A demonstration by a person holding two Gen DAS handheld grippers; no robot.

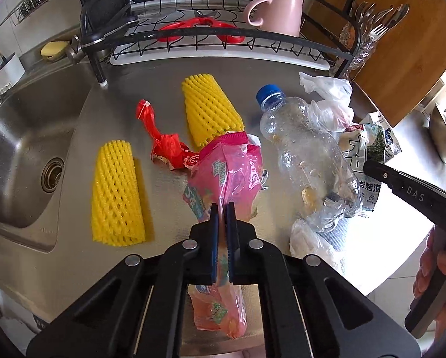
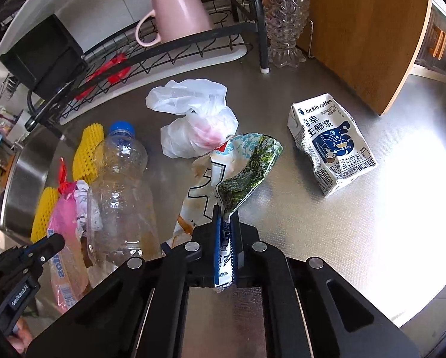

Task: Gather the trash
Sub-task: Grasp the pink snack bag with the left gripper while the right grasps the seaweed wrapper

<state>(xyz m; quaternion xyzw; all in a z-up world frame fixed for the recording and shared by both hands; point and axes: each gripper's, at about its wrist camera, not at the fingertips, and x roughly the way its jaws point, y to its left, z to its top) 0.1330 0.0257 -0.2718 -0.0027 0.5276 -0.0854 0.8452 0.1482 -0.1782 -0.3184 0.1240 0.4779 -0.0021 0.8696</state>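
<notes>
Nearest, the left claw pinches a pink crinkly plastic snack bag at frame centre on the steel counter; the right claw clamps a green-and-white foil seaweed packet. Both look light, limp, slippery; edge grips suit.

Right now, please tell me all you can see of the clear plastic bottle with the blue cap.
The clear plastic bottle with the blue cap lies on its side on the steel counter, cap on and pointing toward the black dish rack. Its dented walls show brownish residue inside. No gripper holds it; wrappers crowd both sides.
</notes>
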